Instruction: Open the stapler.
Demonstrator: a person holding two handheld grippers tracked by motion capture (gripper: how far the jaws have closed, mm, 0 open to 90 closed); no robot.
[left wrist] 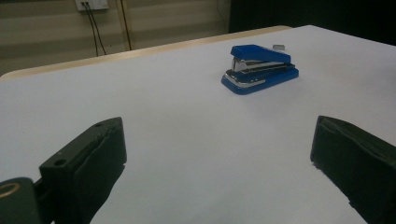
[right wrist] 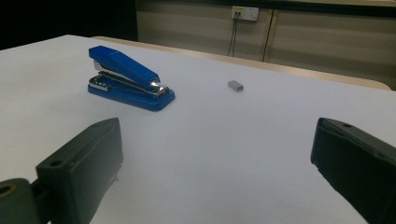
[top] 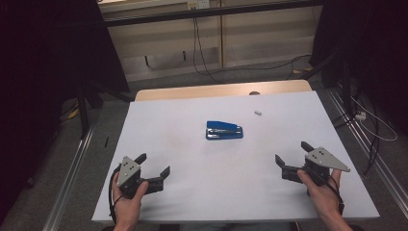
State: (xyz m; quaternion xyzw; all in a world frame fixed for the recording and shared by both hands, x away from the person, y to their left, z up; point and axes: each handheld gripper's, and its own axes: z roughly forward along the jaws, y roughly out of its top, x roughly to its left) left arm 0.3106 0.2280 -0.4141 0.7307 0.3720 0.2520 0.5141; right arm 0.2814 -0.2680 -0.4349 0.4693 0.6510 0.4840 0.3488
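A blue stapler (top: 224, 130) lies flat near the middle of the white table (top: 192, 192). It also lies ahead in the left gripper view, stapler (left wrist: 259, 68), and in the right gripper view, stapler (right wrist: 129, 79). A small grey block of staples (top: 258, 112) rests beyond it to the right, staples (right wrist: 236, 85). My left gripper (top: 153, 164) sits low at the front left, open, nothing between its jaws. My right gripper (top: 292, 153) sits at the front right, open and holding nothing. Both point toward the stapler from a distance.
A wooden strip (top: 221, 90) borders the table's far edge. Beyond it are a pale wall panel with hanging cables (top: 197, 43) and dark curtains at both sides. Metal rails (top: 72, 168) run along the floor beside the table.
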